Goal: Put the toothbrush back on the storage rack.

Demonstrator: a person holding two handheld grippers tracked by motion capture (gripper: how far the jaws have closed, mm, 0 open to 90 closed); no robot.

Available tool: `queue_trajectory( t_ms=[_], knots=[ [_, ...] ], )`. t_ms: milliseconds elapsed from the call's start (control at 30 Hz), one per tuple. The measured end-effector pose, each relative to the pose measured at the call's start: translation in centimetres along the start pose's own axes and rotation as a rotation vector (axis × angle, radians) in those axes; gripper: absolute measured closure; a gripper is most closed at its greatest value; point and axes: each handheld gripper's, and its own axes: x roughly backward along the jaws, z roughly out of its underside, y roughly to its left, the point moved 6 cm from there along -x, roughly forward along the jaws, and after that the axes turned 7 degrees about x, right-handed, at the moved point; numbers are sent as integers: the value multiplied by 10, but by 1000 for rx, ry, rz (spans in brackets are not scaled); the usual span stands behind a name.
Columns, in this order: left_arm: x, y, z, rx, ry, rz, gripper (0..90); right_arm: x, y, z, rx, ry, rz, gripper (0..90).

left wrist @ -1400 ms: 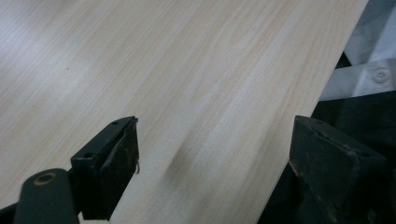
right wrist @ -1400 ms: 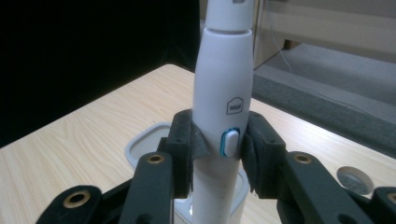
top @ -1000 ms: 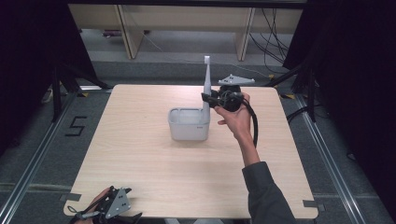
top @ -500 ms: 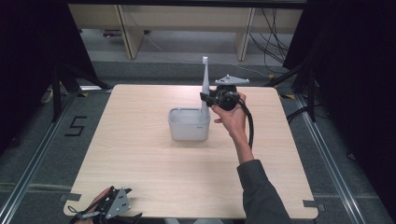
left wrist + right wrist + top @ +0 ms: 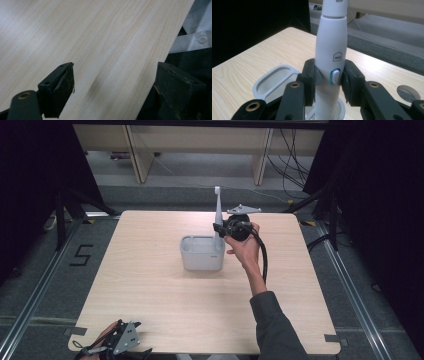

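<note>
A white electric toothbrush [image 5: 331,50] stands upright, its lower end in the round hole of a grey holder [image 5: 270,83]. My right gripper [image 5: 329,83] is shut on the toothbrush handle, its black jaws pressing both sides beside the blue-ringed button. From above, the toothbrush [image 5: 218,212] rises from the right end of the holder [image 5: 200,254] at mid-table, with the right gripper [image 5: 226,231] against it. My left gripper [image 5: 122,340] rests at the table's near left corner. Its jaws stand wide apart over bare wood [image 5: 100,45], so the left gripper [image 5: 113,90] is open.
The wooden table [image 5: 150,290] has a round grommet hole [image 5: 408,93] near the right gripper. The holder has an oval compartment [image 5: 273,80] to the left of the toothbrush. Shelving and cables lie on the floor beyond the far edge.
The right gripper with the toothbrush has shifted slightly left and down, bringing the toothbrush over the holder's right end. The left gripper has stayed put.
</note>
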Motion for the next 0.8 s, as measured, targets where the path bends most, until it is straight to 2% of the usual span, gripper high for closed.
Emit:
queue_trajectory(
  t_ms=[67,133,167,200,233,300,333,367,400,467,533,700,767,800],
  knots=[
    [0,0,0,-1,1,-1,156,-1,0,2,6,6,0,662],
    [0,0,0,0,1,0,156,-2,0,7,-21,18,-2,663],
    [0,0,0,0,1,0,156,-4,-2,8,0,14,3,663],
    [0,0,0,0,1,0,155,-4,-2,8,0,14,3,663],
    [0,1,0,-1,-1,-14,156,-5,-2,12,-5,19,-7,663],
    [0,0,0,1,1,-2,156,-6,0,14,-31,26,-5,663],
    [0,0,0,0,1,-1,156,-6,-1,16,-17,29,-3,663],
    [0,0,0,-1,2,-1,156,-8,0,17,-27,31,-7,663],
    [0,0,0,-1,3,1,156,-8,-1,17,-2,28,-6,663],
    [0,0,0,0,3,1,156,-10,0,20,-20,29,2,663],
    [0,0,0,-1,3,2,156,-10,-1,22,-6,41,-1,663],
    [0,0,0,-1,3,2,155,-13,2,27,-34,54,-11,663],
    [0,0,0,-1,5,2,156,-14,1,29,-24,56,-10,664],
    [0,0,0,-2,6,-1,156,-15,-1,29,-3,46,7,664]
  ],
)
